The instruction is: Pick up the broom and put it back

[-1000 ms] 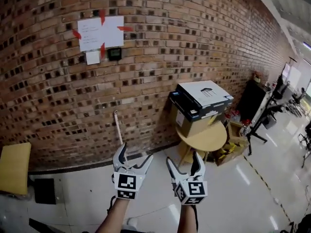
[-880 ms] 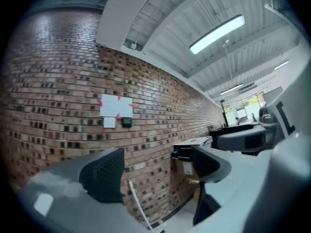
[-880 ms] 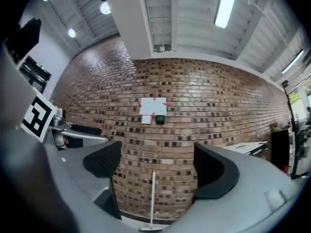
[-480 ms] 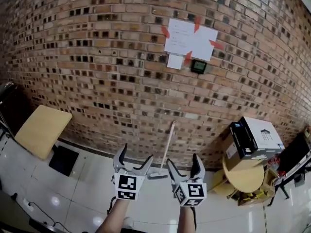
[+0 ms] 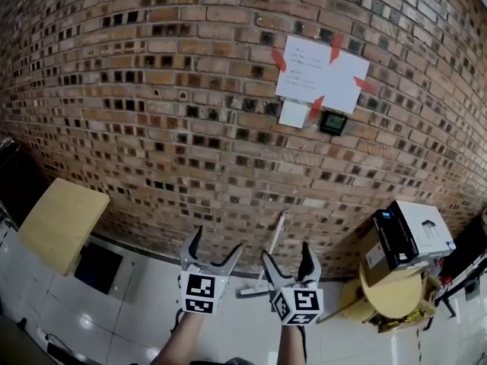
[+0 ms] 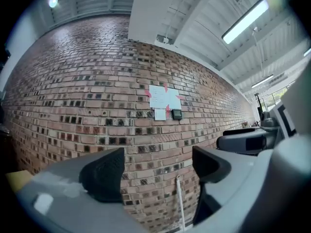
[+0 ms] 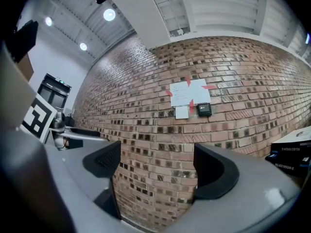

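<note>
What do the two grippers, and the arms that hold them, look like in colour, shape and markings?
The left gripper and the right gripper each have two curved, light grey jaws with dark inner faces; the pads are black and finely textured. Each carries a white cube with black square markers. The forearms are bare: no sleeve shows.

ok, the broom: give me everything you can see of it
The broom is a thin pale stick with a flat grey head at the bottom; the material is unclear. It stands tilted, its top leaning on the brick wall and its head resting on the glossy white floor, below and slightly left of the taped papers. Nothing holds it.
</note>
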Available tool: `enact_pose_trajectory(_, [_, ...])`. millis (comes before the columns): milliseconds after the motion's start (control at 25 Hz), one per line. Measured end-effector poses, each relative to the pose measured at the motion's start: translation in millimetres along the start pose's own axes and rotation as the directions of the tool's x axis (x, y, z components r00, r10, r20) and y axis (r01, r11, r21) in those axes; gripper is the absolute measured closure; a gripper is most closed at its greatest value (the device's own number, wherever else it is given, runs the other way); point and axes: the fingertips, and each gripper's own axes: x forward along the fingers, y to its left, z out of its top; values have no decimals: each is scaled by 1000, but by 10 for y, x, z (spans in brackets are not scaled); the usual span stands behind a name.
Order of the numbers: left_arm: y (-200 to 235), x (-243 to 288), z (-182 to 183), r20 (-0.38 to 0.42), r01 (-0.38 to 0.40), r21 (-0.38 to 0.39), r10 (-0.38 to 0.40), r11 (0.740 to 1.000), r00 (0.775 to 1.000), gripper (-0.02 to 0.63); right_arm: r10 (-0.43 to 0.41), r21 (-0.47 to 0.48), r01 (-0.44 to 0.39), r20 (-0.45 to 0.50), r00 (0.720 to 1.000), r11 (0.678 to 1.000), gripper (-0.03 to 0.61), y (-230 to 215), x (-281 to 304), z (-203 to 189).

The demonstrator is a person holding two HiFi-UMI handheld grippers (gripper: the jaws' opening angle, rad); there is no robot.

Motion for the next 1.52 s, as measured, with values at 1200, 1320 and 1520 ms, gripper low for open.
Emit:
enact_pose_trajectory(1200, [1256, 2693, -195, -31, -81, 1, 81, 997, 996, 175, 118, 19, -118, 27, 993, 993, 144, -949, 2979, -198])
enact_pose_trajectory(1320, [1366, 2727, -159, -23, -45, -11, 45, 999, 999, 184, 100, 15, -101, 26, 995, 995, 144, -823, 3057, -173])
enact_pose_trajectory(1520, [1502, 2775, -135, -18, 12, 2, -12, 1000, 1000, 184, 69, 3, -69, 18, 997, 998, 144, -657, 3121, -168])
